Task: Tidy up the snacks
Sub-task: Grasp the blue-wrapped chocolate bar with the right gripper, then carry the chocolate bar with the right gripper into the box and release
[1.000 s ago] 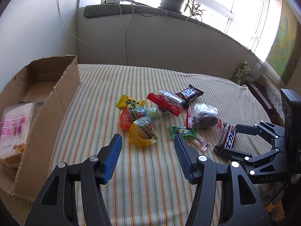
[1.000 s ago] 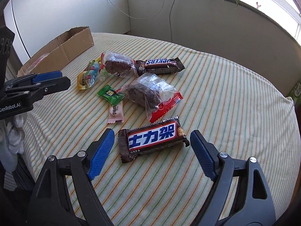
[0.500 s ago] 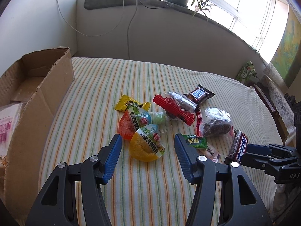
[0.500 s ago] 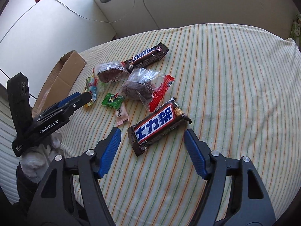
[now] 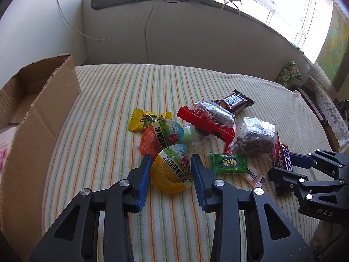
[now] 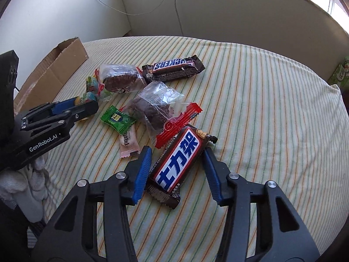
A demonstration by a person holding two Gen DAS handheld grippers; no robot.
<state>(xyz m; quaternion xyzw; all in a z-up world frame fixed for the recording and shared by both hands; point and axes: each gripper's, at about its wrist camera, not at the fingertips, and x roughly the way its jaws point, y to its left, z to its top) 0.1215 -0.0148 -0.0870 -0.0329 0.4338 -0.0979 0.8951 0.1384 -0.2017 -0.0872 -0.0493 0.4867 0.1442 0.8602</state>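
The left claw (image 5: 171,168) has just been closing around the yellow jelly cup (image 5: 171,170), and its blue pads now sit against the cup's two sides, so it looks clenched on it, though the cup still rests on the striped bed (image 5: 109,109). The right claw (image 6: 176,168) has likewise been closing, on the dark chocolate bar with the blue label (image 6: 180,163); its left pad touches the wrapper while the right pad stands just beside the far edge, so whether it truly grips yet I cannot tell. Neither snack is lifted. A little farther off, the rest of the pile lies loose in the middle of the bed: a green candy (image 5: 230,163), a pink sachet (image 6: 128,142), an orange jelly cup (image 5: 159,137), a yellow candy (image 5: 144,120), two clear-wrapped dark cakes (image 6: 118,79) and a Snickers bar (image 6: 173,68). On the far left stands the cardboard box (image 5: 39,118), with only a pink-printed packet (image 5: 5,146) showing inside. By my reading, the sorting has barely begun: nearly every snack has yet to be moved.
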